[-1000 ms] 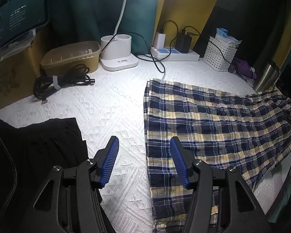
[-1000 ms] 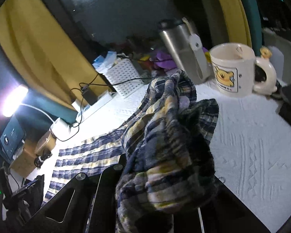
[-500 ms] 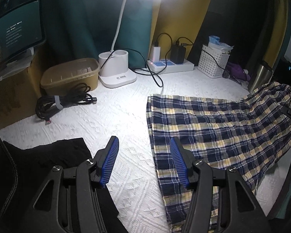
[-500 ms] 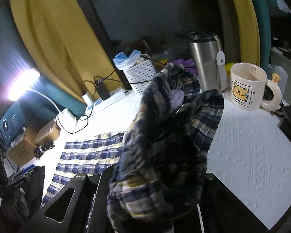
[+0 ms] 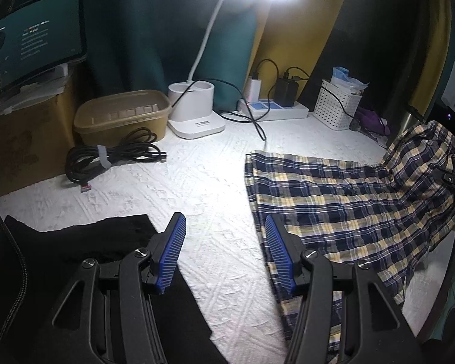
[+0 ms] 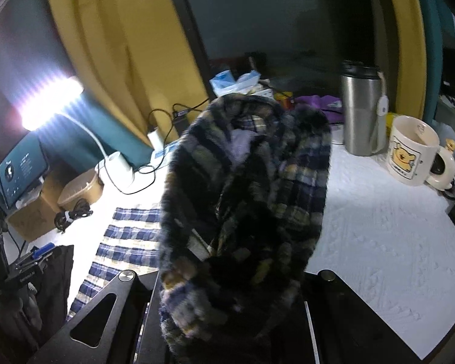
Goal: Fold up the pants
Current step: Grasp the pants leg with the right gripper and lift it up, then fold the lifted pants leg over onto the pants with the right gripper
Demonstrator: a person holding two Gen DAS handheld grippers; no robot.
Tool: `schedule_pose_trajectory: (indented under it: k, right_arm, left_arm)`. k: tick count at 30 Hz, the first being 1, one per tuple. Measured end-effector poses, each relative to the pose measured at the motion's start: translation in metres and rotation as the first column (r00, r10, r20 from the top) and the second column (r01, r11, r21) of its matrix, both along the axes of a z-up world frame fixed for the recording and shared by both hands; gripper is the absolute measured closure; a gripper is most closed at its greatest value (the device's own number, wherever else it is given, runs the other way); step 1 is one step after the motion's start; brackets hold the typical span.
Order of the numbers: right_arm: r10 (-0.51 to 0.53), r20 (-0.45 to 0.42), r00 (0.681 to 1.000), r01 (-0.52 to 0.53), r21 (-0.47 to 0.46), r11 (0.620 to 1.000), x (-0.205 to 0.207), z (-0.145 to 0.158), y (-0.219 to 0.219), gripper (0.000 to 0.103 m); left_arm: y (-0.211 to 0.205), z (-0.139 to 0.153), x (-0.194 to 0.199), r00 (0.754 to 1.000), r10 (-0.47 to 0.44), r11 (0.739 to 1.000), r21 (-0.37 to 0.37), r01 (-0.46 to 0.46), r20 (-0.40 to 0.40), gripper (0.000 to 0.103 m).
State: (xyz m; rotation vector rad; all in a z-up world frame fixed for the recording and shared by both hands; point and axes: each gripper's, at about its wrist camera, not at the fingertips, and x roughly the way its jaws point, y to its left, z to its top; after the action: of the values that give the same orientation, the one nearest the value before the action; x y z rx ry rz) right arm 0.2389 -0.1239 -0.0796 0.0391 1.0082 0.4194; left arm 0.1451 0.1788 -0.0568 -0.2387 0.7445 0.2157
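Note:
Plaid pants point(image 5: 342, 200) in navy, yellow and white lie with their legs flat across the white textured cloth point(image 5: 203, 188). Their waist end point(image 6: 245, 200) is bunched up and lifted off the table, and my right gripper point(image 6: 230, 273) is shut on it; the fabric hides its fingertips. In the left wrist view that raised end point(image 5: 424, 148) hangs at the far right. My left gripper point(image 5: 224, 248) hovers open over the bare cloth just left of the pants' leg hems, with nothing between its blue pads point(image 5: 170, 254).
A black garment point(image 5: 75, 261) lies at the near left. Along the back stand a tan tub point(image 5: 121, 115), coiled black cable point(image 5: 112, 157), white lamp base point(image 5: 194, 112), power strip point(image 5: 273, 109) and white basket point(image 5: 339, 103). A steel tumbler point(image 6: 364, 112) and bear mug point(image 6: 412, 151) stand at the right.
My right gripper has carried the bunched waist end up and toward the leg hems, and rolled. My left gripper has drifted back a little, staying open.

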Motion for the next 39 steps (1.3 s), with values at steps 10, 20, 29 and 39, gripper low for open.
schedule_pose_trajectory:
  k: [10,20,29,39]
  right_arm:
    - [0.097,-0.023,0.995,-0.098,-0.029,0.995,-0.011,-0.012,0.058,0.089]
    - [0.228,-0.068,0.971,-0.231,-0.048,0.972,-0.025,-0.035,0.132,0.089]
    - [0.266,-0.151,0.952,-0.278,-0.065,0.958,-0.035,-0.068,0.17,0.089]
    - [0.318,-0.19,0.929,-0.344,-0.122,0.931,-0.047,-0.084,0.201,0.089]
  left_arm:
    - [0.028,-0.001,-0.016,1.0,0.024,0.999,-0.022,-0.024,0.012,0.049]
    - [0.055,-0.006,-0.033,0.998,0.055,0.997,-0.058,-0.055,0.011,0.049]
    - [0.061,-0.007,-0.041,0.999,0.047,0.996,-0.075,-0.046,0.01,0.049]
    - [0.06,-0.006,-0.046,0.999,0.043,0.996,-0.079,-0.042,0.01,0.049]
